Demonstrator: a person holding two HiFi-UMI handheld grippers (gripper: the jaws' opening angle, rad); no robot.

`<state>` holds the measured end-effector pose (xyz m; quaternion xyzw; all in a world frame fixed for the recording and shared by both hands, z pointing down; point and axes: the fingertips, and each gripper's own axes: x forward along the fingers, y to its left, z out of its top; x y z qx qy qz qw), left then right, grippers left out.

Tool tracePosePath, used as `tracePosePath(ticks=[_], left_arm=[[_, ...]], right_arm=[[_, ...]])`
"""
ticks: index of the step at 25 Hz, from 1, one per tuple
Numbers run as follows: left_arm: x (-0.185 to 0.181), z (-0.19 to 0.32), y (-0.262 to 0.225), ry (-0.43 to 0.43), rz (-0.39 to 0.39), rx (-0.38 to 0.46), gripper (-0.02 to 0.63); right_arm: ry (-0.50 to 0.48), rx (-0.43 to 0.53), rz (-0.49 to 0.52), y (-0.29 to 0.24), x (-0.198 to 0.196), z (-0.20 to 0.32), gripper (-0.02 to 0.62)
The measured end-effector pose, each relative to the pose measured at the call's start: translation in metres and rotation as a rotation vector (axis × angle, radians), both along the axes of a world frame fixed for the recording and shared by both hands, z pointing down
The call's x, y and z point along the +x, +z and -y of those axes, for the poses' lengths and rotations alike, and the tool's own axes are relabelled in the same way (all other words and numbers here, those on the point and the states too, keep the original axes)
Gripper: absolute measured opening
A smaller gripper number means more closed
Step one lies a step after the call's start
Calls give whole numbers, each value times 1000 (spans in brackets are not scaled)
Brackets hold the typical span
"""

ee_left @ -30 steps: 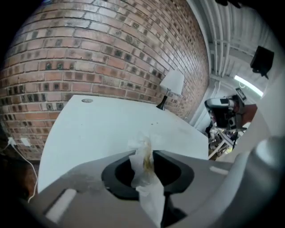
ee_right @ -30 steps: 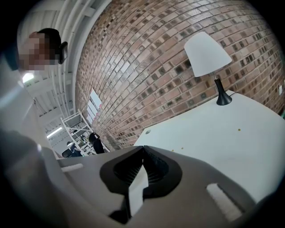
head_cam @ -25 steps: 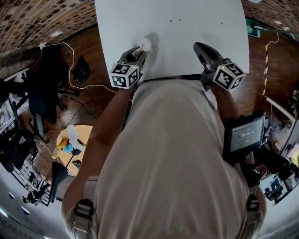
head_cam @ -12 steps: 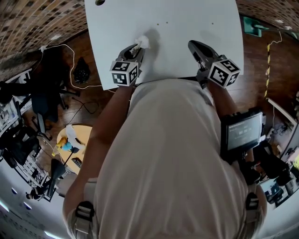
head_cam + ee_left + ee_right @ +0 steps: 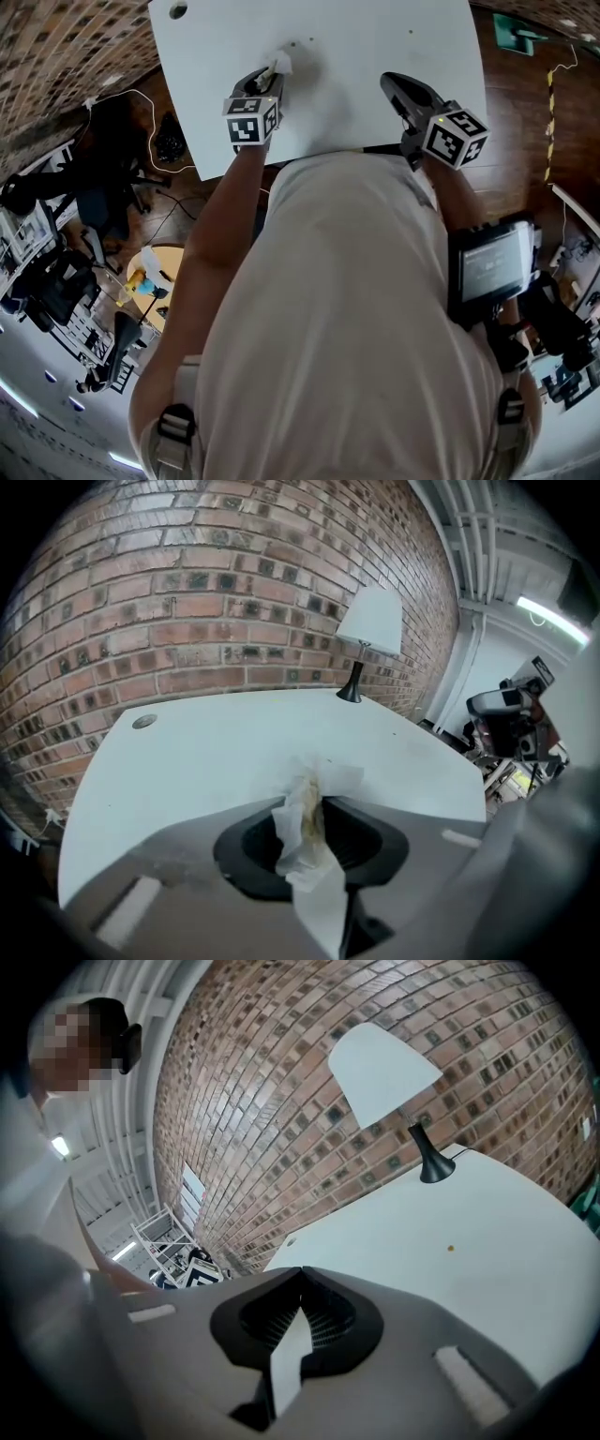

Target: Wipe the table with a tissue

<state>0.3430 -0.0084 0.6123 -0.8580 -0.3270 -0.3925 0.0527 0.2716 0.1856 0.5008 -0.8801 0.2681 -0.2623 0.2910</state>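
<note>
Wiping stroke in hand: the left gripper [image 5: 270, 79] clamps a stained tissue [image 5: 281, 64], its wad just beyond the jaw tips on the white table [image 5: 375, 42]. The right gripper [image 5: 394, 84], jaws together and empty, hovers alongside. The next move likely needs steady downward pressure while sweeping.

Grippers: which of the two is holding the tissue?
The left gripper: a crumpled white tissue is pinched between its jaws. The right gripper has its jaws closed on nothing.

Open table [image 5: 206, 752] ahead; lamp [image 5: 371, 622] at far edge.
</note>
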Motion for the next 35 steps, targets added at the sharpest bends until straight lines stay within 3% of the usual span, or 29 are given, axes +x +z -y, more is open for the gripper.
tracePosePath(ticks=[8,17,20,26,32,35], left_arm=[[43,14,6,-53,-17,66,94],[50,-1,17,-59,-3,197,94],[34,-13,29,-57,11,197,92],[47,-13,28,-60,-20,190,92],[54,-35,25,-21,-62,204,91],[49,-38,27,60,-103,246,87]], right_arm=[[46,8,-2,2,6,-13,8],[75,40,-7,2,-4,-51,8],[88,30,23,8,-19,-66,8],[82,27,35,10,-13,-57,8],[95,38,40,10,-13,-67,8],[94,38,43,11,-16,-69,8]])
